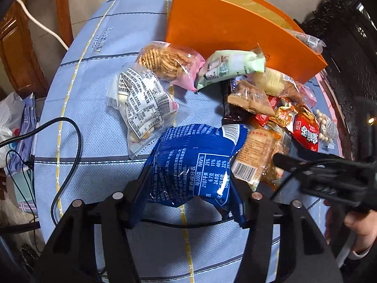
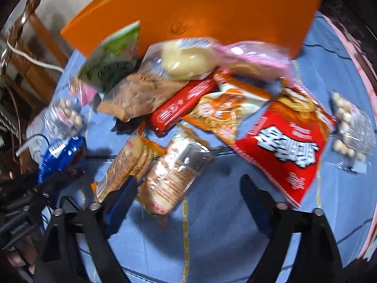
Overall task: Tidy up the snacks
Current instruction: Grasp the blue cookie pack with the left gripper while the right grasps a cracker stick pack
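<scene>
The blue packet (image 1: 190, 165) is clamped in the left gripper (image 1: 188, 184) above the table (image 1: 94, 118); it should be carried level to the orange box (image 1: 212, 23). The right gripper (image 2: 188, 188), jaws apart, is best lowered squarely over a biscuit pack (image 2: 169, 174).

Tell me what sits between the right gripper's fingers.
In the right wrist view, the right gripper straddles a clear cracker pack lying on the blue cloth; its fingers stand apart, not pressing it.

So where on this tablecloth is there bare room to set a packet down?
Bare cloth lies left of the white label-printed bag, out to the black cable, and nearer the camera below the blue packet held in the left gripper. In front of the orange box, the packets overlap in a crowded heap.
</scene>
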{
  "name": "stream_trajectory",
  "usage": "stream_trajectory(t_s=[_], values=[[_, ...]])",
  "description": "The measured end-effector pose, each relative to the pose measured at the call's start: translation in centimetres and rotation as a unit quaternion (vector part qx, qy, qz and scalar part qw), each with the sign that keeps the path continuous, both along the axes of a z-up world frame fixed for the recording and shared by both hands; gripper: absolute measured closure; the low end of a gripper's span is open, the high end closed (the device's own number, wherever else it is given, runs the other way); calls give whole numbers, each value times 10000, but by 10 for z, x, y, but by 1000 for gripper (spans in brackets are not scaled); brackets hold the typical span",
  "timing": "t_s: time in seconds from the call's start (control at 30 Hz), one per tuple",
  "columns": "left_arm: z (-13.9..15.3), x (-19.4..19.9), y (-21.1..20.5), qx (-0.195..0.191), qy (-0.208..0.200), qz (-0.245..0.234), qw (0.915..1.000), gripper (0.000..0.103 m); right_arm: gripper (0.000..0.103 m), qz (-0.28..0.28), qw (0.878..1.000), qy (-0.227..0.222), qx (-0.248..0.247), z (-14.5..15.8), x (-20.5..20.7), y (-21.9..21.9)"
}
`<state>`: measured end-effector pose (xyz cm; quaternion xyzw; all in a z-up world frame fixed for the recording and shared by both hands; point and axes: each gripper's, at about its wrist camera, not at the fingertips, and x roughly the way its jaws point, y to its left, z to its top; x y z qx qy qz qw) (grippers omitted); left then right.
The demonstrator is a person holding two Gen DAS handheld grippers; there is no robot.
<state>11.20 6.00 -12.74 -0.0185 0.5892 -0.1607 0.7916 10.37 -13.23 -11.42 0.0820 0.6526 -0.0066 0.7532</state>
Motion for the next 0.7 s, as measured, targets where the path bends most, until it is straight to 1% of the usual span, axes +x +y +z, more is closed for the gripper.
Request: stream_trajectory(t_s=[0.07, 0.13, 0.17, 0.2, 0.23, 0.33, 0.4, 0.47, 0.63, 0.7], values=[[-2, 2, 0, -61, 52, 53, 10000, 46, 23, 330, 9991, -90, -248, 1, 4, 10], [-5, 3, 0, -56, 73, 72, 9999, 46, 33, 599, 9971, -131, -457, 2, 7, 19], [-6, 3, -1, -54, 97, 78, 9999, 46, 42, 825, 9947, -62, -613, -2, 9, 26], [-8, 3, 0, -43, 118, 82, 9999, 46, 51, 902, 9940, 3, -622, -5, 11, 30], [-9, 3, 0, -23, 133, 84, 9999, 46, 52, 956, 9937, 24, -586, -7, 11, 32], [-9, 2, -3, -7, 137, 79, 9999, 46, 58, 1048, 9930, 47, -545, -4, 11, 31], [-7, 2, -3, -26, 110, 75, 9999, 46, 65, 967, 9944, 65, -417, 1, 7, 26], [-5, 1, -4, -43, 73, 78, 9999, 46, 67, 811, 9965, 42, -219, 11, -1, 14], [1, -3, -6, -97, 4, 46, 9999, 46, 67, 504, 9984, -130, 235, 44, -28, -21], [4, -7, -9, -116, -28, -12, 9999, 46, 67, 398, 9984, -189, 349, 50, -35, -35]])
